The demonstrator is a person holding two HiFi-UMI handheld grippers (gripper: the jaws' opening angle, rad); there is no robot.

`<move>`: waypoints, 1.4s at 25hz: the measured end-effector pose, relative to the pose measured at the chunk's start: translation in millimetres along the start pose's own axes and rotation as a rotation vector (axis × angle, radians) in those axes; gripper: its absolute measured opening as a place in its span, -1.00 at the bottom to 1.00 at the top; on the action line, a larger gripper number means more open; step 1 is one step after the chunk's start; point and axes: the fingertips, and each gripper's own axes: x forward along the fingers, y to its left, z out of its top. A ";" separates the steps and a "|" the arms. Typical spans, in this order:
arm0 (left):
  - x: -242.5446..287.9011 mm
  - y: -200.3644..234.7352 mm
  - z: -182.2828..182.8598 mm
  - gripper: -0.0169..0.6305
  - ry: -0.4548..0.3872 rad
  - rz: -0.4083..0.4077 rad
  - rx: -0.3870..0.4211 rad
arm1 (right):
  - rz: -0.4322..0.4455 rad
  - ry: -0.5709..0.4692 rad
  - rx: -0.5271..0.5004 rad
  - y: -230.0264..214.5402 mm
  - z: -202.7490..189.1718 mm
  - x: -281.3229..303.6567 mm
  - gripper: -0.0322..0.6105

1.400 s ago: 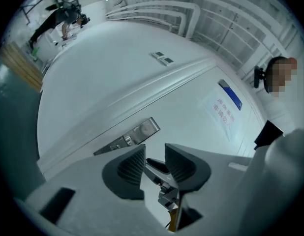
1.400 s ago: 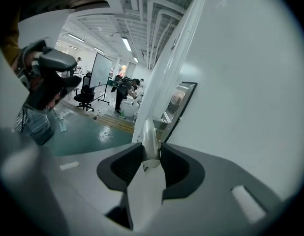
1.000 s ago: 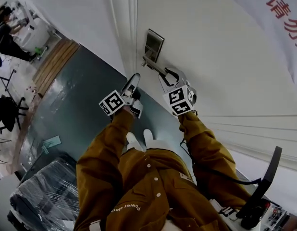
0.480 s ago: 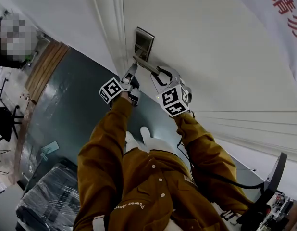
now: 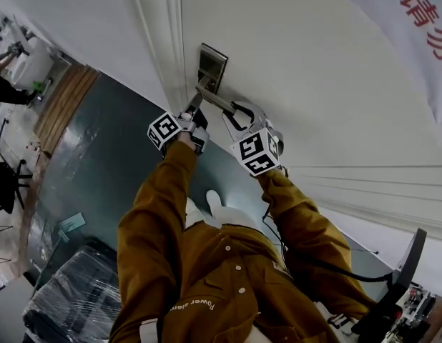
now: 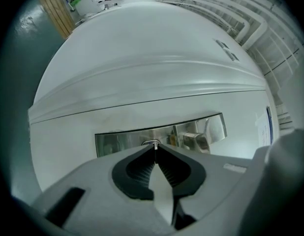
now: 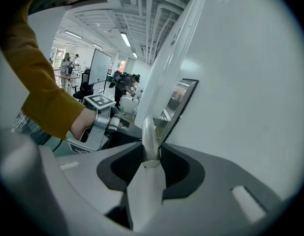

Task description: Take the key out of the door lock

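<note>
A silver lock plate (image 5: 211, 64) sits on the white door (image 5: 314, 84), with a lever handle (image 5: 215, 101) running out from it. In the left gripper view a small metal key (image 6: 153, 143) sticks out of the lock plate (image 6: 122, 140), left of the handle's hub (image 6: 196, 140). My left gripper (image 6: 154, 149) is closing, and its pad tips meet on the key's thin head. In the head view the left gripper (image 5: 195, 102) points at the plate's lower end. My right gripper (image 7: 151, 157) is shut on the handle (image 7: 149, 132), also seen in the head view as the right gripper (image 5: 235, 114).
The white door frame (image 5: 160, 41) runs beside the lock plate, with dark green floor (image 5: 99, 163) below it. A banner with red print (image 5: 414, 20) hangs on the door at the upper right. A wrapped black bundle (image 5: 71, 299) lies on the floor behind me.
The left gripper rose to the lock plate and its jaws went from wide apart to closed on the key. The right gripper stayed on the handle.
</note>
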 end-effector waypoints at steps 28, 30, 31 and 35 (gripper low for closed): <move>-49.1 -10.3 -10.1 -0.89 0.062 0.066 -0.063 | -0.017 0.010 -0.052 -3.2 -4.6 -0.7 -0.50; -64.5 -17.0 -14.4 -0.89 0.066 0.065 -0.039 | -0.018 0.009 -0.052 -2.3 -4.5 -1.3 -0.50; -72.0 -20.3 -16.7 -0.89 0.067 0.065 -0.030 | -0.017 0.010 -0.052 -1.6 -4.4 -2.2 -0.50; -97.0 -35.6 -24.0 -0.89 0.065 0.075 0.027 | -0.017 0.016 -0.052 -2.6 -2.8 -6.6 -0.48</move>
